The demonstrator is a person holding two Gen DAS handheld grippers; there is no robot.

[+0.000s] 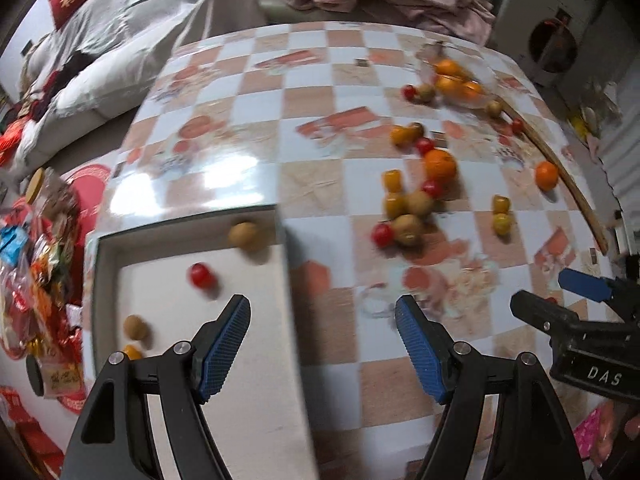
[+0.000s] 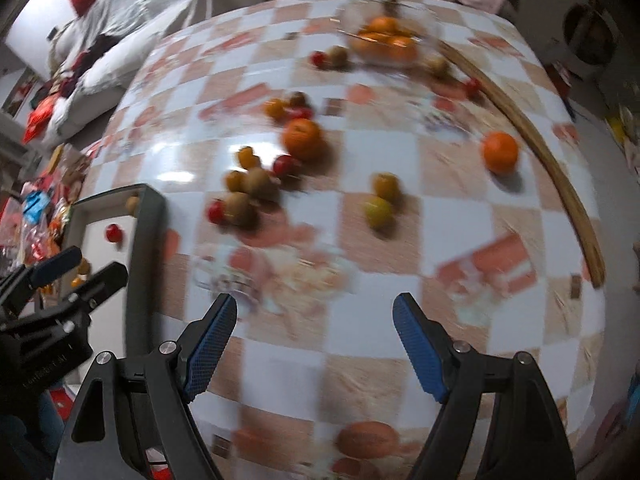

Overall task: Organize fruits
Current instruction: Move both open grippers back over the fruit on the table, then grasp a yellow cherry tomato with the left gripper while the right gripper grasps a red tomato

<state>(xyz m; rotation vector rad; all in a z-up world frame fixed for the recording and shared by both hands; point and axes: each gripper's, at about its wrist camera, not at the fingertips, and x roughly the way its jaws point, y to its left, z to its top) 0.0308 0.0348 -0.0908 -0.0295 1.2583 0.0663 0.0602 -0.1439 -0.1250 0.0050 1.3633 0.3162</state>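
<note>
fruit lies scattered over the checkered table (image 1: pixel 320 184), most of it ahead of both grippers and none between any fingers. the left gripper (image 1: pixel 323 344) is spread wide with nothing held, hanging over the right wall of a white tray (image 1: pixel 290 280) at the table's left edge; its left finger sits above the tray floor, its right finger above the tablecloth. inside the tray a cherry tomato (image 1: pixel 203 275) lies just ahead of the left finger, a brown fruit (image 1: pixel 243 234) rests by the far wall, and another brown fruit (image 1: pixel 134 327) lies near the left side.

the right gripper (image 2: pixel 314 342) is also spread wide and empty, over bare tablecloth. well ahead of it a cluster of small fruits (image 2: pixel 248 192) lies near the tray's corner, with a large orange (image 2: pixel 303 138) just behind it. two yellow fruits (image 2: pixel 382 200) touch each other ahead of the right finger, and a lone orange (image 2: pixel 500 152) lies farther right, near a wooden stick (image 2: pixel 560 184). a clear bowl of oranges (image 2: pixel 384 40) stands at the far side. both views are blurred.
</note>
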